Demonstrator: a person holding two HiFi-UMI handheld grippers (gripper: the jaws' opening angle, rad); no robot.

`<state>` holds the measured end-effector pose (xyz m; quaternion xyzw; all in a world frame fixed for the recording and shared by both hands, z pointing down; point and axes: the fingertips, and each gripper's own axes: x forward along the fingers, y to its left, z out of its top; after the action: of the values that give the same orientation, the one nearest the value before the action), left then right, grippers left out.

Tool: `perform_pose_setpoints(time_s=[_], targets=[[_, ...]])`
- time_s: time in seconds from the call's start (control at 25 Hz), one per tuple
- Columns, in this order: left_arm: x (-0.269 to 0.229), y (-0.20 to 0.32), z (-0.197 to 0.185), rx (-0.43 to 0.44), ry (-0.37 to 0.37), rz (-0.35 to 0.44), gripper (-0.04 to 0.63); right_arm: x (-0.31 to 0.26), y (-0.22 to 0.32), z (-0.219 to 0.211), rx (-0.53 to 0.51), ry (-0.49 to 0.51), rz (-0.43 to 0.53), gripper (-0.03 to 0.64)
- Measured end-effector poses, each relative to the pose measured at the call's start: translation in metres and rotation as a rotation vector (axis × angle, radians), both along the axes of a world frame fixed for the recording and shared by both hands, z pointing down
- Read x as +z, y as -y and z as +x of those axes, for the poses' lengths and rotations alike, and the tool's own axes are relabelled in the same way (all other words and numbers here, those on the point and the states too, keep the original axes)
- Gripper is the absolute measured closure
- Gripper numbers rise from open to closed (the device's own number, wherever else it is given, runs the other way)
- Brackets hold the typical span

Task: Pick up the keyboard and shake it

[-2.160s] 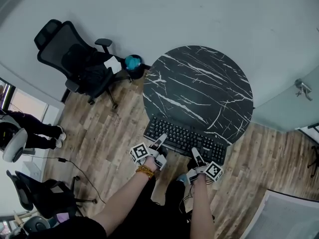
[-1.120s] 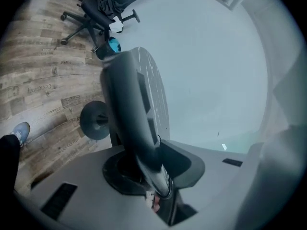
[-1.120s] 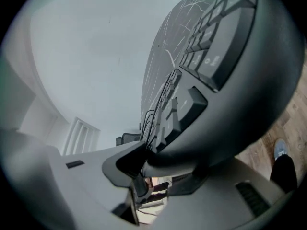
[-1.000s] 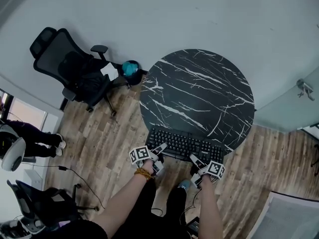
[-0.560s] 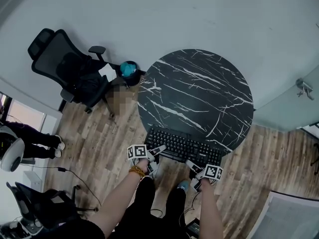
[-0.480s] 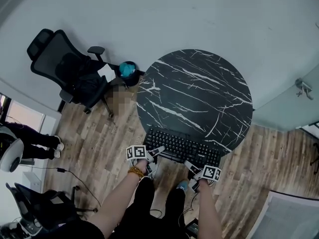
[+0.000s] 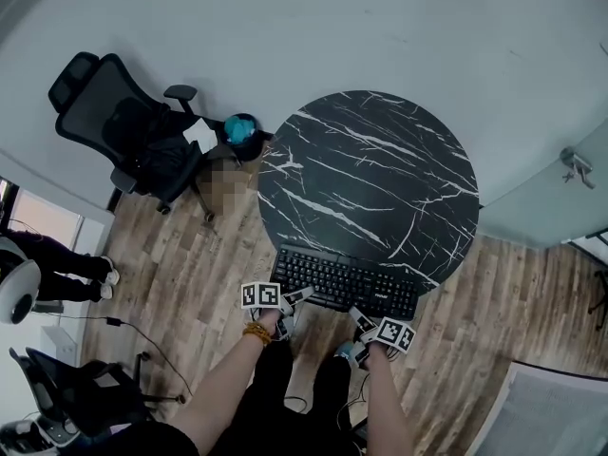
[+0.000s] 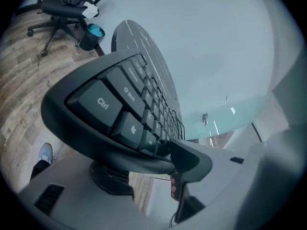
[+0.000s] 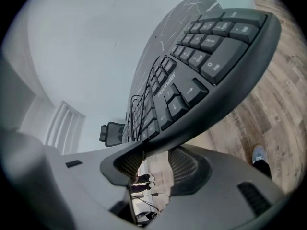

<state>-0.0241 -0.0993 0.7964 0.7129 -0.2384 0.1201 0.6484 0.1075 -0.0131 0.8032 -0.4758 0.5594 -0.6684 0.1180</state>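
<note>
From the head view, the keyboard [image 7: 347,283] is black, full-sized, with a number pad at its right end. It lies flat across the near rim of a round black table [image 7: 370,169] veined in white, and its ends stick out past the curved edge. A black office chair [image 7: 114,126] and a small teal bin [image 7: 239,127] stand on the wooden floor [image 7: 190,255] beyond the table's left side, well apart from the keyboard. The left gripper [image 7: 296,296] points at the keyboard's near left corner and the right gripper [image 7: 359,317] at its near edge towards the right end.

In the left gripper view, the keyboard [image 8: 115,109] fills the middle, with the Ctrl key [image 8: 98,102] nearest. Its corner sits between the jaws of the left gripper [image 8: 151,169], which have just been opening and stand wide, one pad over the keys and one below the casing. A shoe [image 8: 45,153] shows on the floor underneath.

In the right gripper view, the number pad end of the keyboard [image 9: 201,66] rises up and to the right. Its front edge reaches just into the right gripper [image 9: 156,164], whose jaws have also just been opening; they seem to have let go, though the close angle makes any last contact hard to judge. Floor [image 9: 283,95] and a shoe [image 9: 259,155] lie below
</note>
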Motion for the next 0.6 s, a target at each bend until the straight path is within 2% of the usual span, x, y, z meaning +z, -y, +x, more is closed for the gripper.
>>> perform_pose_setpoints(time_s=[0.12, 0.16, 0.24, 0.32, 0.36, 0.6], targets=[[0.006, -0.002, -0.002, 0.019, 0.015, -0.051, 0.357, 0.003, 0.0, -0.001, -0.007, -0.027, -0.024, 0.44], [0.007, -0.004, -0.002, 0.049, 0.014, -0.07, 0.357, 0.003, 0.001, 0.0, -0.008, -0.032, -0.026, 0.44], [0.007, -0.016, 0.0, 0.169, 0.017, -0.088, 0.357, 0.0, 0.003, 0.002, -0.002, -0.044, -0.022, 0.44], [0.008, -0.029, -0.001, 0.308, 0.059, -0.056, 0.357, -0.001, 0.005, 0.005, 0.005, -0.062, -0.018, 0.44], [0.009, -0.031, -0.003, 0.348, 0.09, -0.024, 0.357, -0.001, 0.007, 0.005, 0.005, -0.067, -0.02, 0.44], [0.013, -0.03, -0.007, 0.336, 0.189, 0.125, 0.359, 0.003, 0.001, -0.002, -0.025, -0.091, -0.033, 0.449]])
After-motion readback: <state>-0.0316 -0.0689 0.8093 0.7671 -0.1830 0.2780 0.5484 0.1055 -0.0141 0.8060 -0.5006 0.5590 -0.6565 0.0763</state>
